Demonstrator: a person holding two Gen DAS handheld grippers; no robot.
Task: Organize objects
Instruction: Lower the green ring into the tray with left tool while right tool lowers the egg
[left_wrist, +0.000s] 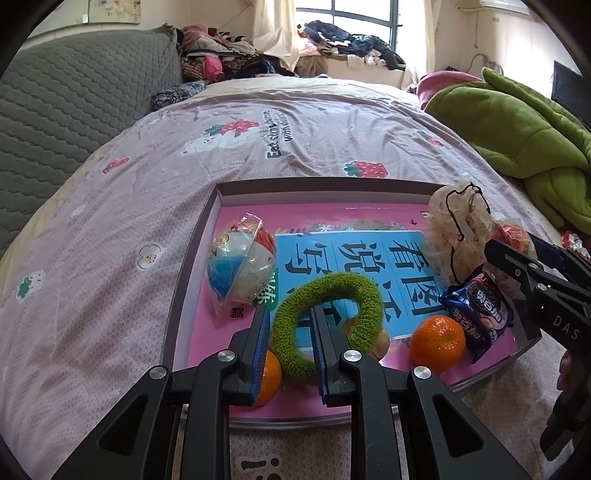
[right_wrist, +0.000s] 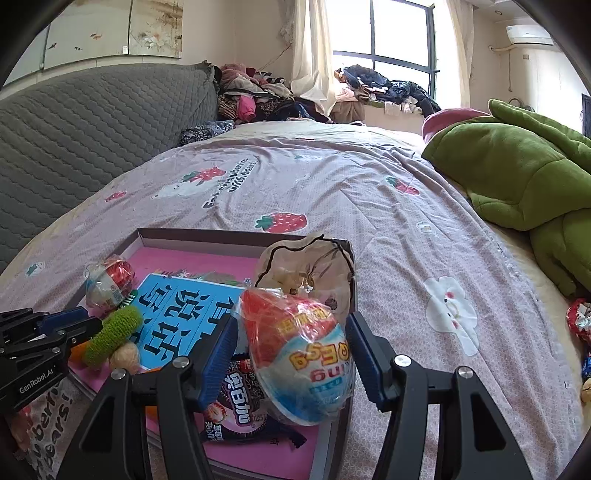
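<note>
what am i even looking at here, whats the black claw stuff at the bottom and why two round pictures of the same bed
The black claws are two handheld grippers, one in each of a person's hands; there is no robot arm. Each carries a fisheye camera looking along its fingers, hence two round pictures.

The left gripper has its fingers on either side of one part of a green fuzzy ring, one finger inside the loop. The right gripper is open around a wrapped toy egg but does not visibly touch it.

On the bed lies a shallow box with a pink and blue printed bottom. In it are a second wrapped egg, two oranges, a dark snack packet and a beige mesh pouch.
</note>
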